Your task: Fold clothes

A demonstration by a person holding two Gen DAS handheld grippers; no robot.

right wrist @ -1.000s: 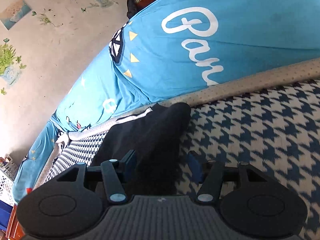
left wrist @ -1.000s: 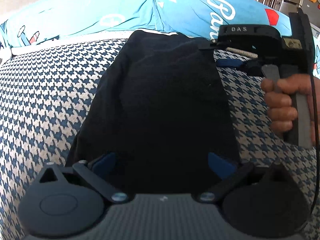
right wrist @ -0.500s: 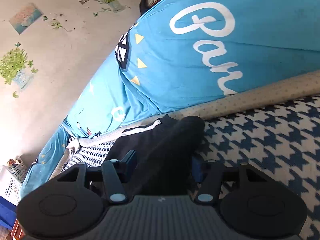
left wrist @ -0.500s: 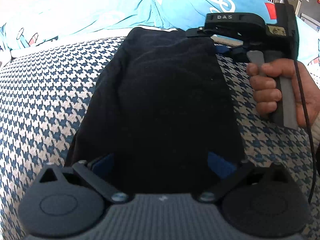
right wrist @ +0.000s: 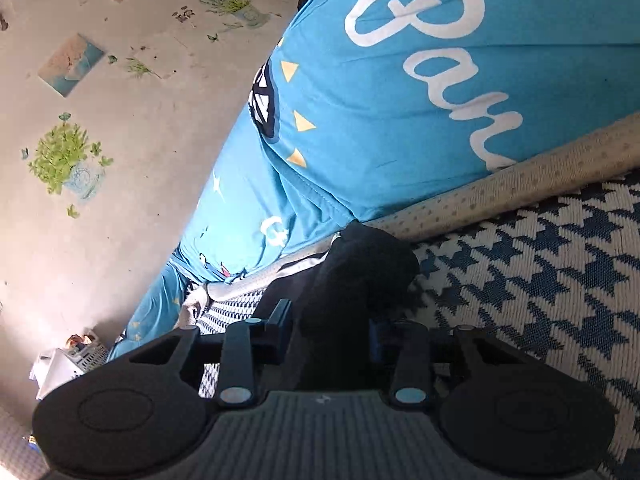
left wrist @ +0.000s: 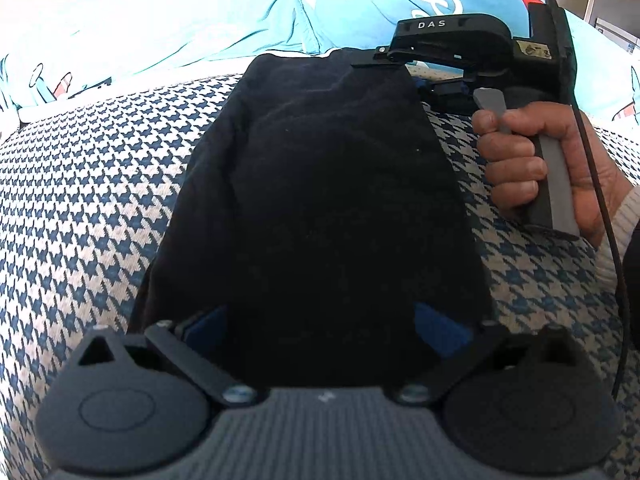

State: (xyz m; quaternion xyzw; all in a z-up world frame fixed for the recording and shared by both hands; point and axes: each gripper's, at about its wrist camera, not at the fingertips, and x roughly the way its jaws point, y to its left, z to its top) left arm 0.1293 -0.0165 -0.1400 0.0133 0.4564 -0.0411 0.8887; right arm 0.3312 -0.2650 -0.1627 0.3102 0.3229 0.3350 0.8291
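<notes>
A black garment (left wrist: 320,184) lies folded into a long strip on the houndstooth cover (left wrist: 88,184). My left gripper (left wrist: 324,328) is at its near end with the jaws wide apart, the cloth lying between the blue pads. My right gripper (right wrist: 332,332), also seen from the side in the left wrist view (left wrist: 416,76), is at the far right corner. Its jaws are closing around a bunched fold of the black garment (right wrist: 360,272), with both pads against the cloth.
A blue printed sheet (right wrist: 420,92) rises behind the garment, over a beige dotted edge (right wrist: 520,176). A wall with plant stickers (right wrist: 68,160) is at the left. A white basket (right wrist: 68,360) sits low on the left.
My right gripper's jaws have narrowed onto the far corner of the garment and lifted it a little. The left gripper has stayed at the near end.
</notes>
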